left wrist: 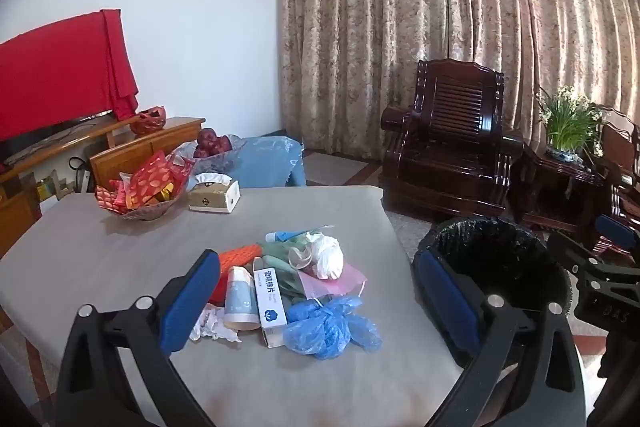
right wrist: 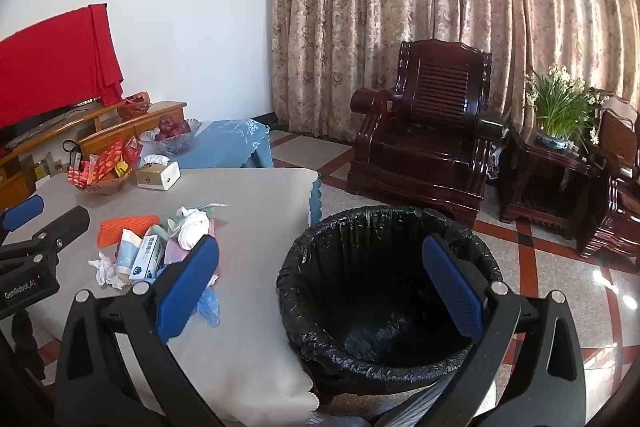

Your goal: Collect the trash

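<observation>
A pile of trash lies on the grey table (left wrist: 100, 259): a crumpled blue plastic bag (left wrist: 330, 327), a white box with blue print (left wrist: 270, 301), a paper cup (left wrist: 240, 299), an orange net (left wrist: 240, 255), a white wad (left wrist: 330, 253), a pink sheet (left wrist: 332, 281) and crumpled tissue (left wrist: 212, 325). The pile also shows in the right wrist view (right wrist: 152, 247). A bin with a black liner (right wrist: 384, 291) stands on the floor right of the table, also seen in the left wrist view (left wrist: 504, 259). My left gripper (left wrist: 316, 291) is open above the pile. My right gripper (right wrist: 320, 275) is open above the bin's near left rim.
A basket of red packets (left wrist: 140, 187) and a tissue box (left wrist: 214, 195) sit at the table's far side. A fruit bowl (left wrist: 214, 147) stands on a blue-covered stand behind. A dark wooden armchair (left wrist: 452, 143) and a plant on a side table (left wrist: 568, 123) stand to the right.
</observation>
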`<action>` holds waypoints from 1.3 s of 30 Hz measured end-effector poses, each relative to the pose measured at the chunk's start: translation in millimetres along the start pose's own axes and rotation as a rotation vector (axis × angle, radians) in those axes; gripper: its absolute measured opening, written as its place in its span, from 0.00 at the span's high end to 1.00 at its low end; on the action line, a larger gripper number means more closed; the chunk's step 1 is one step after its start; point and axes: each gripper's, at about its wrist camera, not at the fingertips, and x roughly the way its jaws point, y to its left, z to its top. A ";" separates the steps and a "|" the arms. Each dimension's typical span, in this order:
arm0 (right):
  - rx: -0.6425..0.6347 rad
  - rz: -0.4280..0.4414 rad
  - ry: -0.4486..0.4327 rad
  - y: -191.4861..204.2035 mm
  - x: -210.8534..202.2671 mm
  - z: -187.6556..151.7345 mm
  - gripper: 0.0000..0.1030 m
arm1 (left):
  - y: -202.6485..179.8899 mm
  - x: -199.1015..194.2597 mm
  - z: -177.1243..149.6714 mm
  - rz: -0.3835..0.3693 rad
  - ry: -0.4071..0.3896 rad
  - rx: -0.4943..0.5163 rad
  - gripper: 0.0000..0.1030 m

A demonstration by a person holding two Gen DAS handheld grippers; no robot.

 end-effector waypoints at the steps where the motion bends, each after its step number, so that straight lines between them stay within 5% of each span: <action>1: 0.000 -0.001 0.001 -0.1 -0.1 0.1 0.05 | 0.1 -0.1 0.0 -0.001 -0.001 0.000 0.06; 39: -0.001 -0.001 0.004 -0.4 -0.2 0.3 0.05 | -0.3 -0.1 0.0 0.002 -0.002 0.004 0.06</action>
